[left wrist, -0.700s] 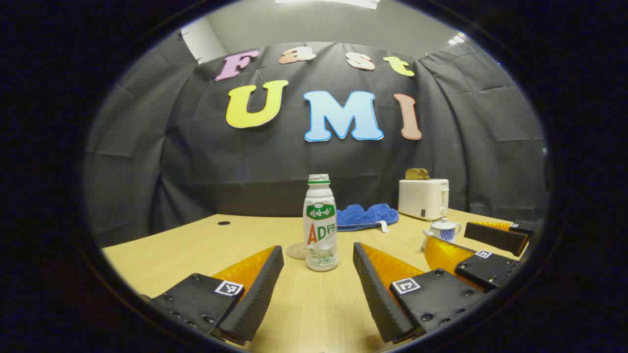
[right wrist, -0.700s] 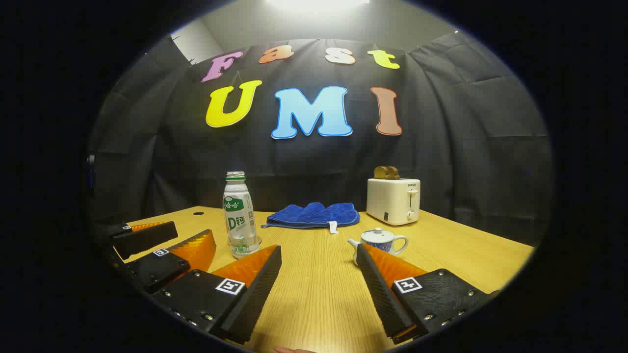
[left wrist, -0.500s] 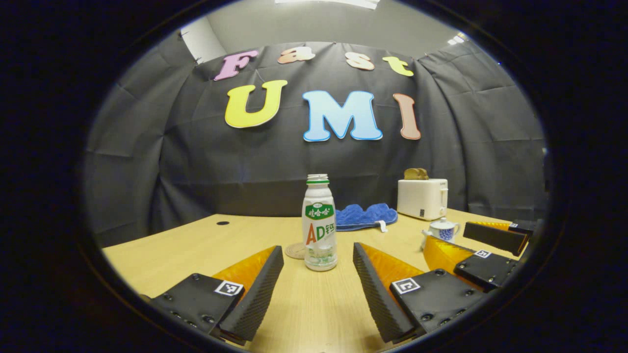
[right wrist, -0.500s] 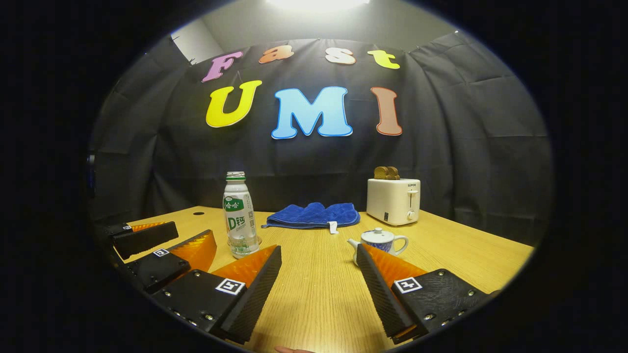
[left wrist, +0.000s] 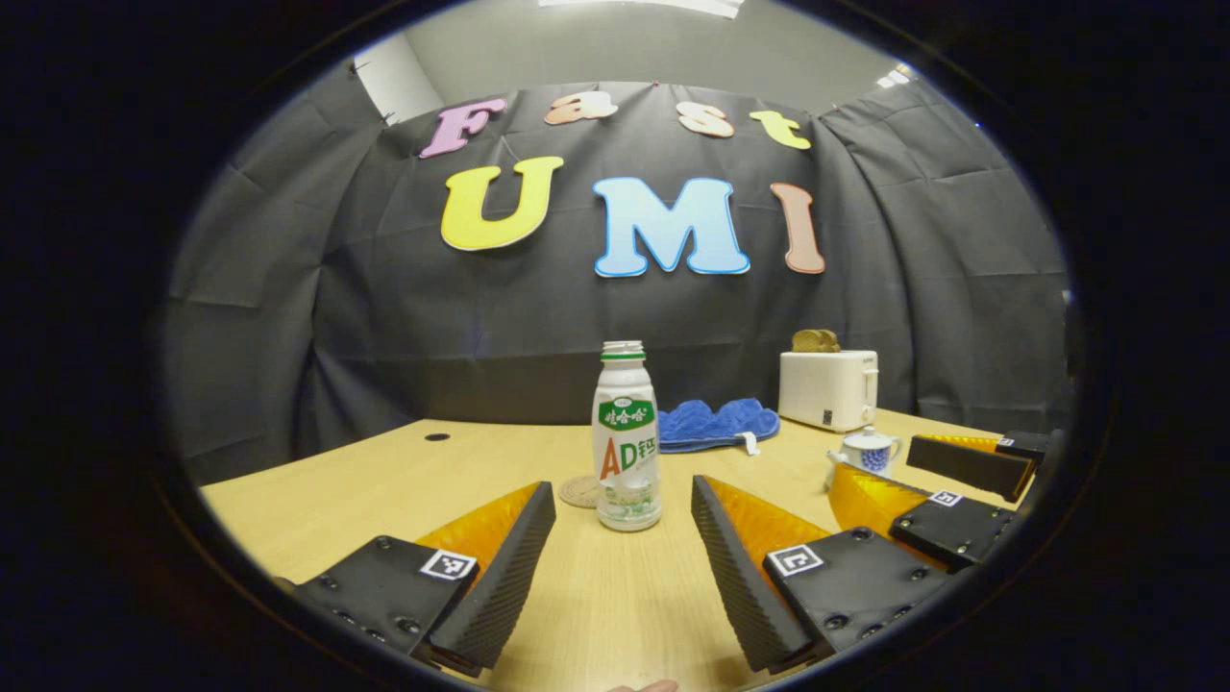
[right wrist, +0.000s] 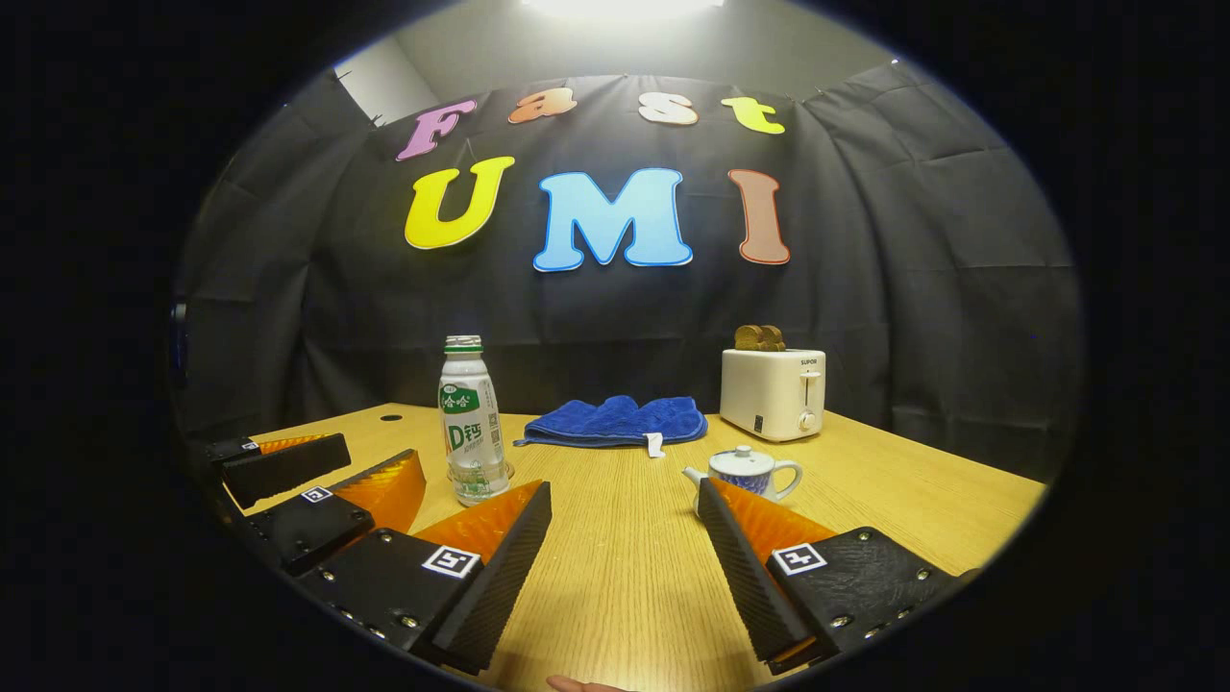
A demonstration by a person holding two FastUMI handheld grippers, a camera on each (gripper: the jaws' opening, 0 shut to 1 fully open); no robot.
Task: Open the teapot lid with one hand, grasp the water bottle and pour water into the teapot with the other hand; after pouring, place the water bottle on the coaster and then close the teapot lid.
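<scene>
In front of the bottle point(left wrist: 627, 437) the left gripper point(left wrist: 623, 548) is held with fingers released, as is the right gripper point(right wrist: 625, 548) near the teapot point(right wrist: 748, 471); the tall, uncapped bottle could be tipped by an off-centre grasp.

Recording booth, staged as kitchen: black cloth wall point(right wrist: 913, 288), wooden table point(right wrist: 625, 567), toaster point(right wrist: 774, 392), blue towel point(right wrist: 615, 421), ceiling light point(right wrist: 620, 8).
</scene>
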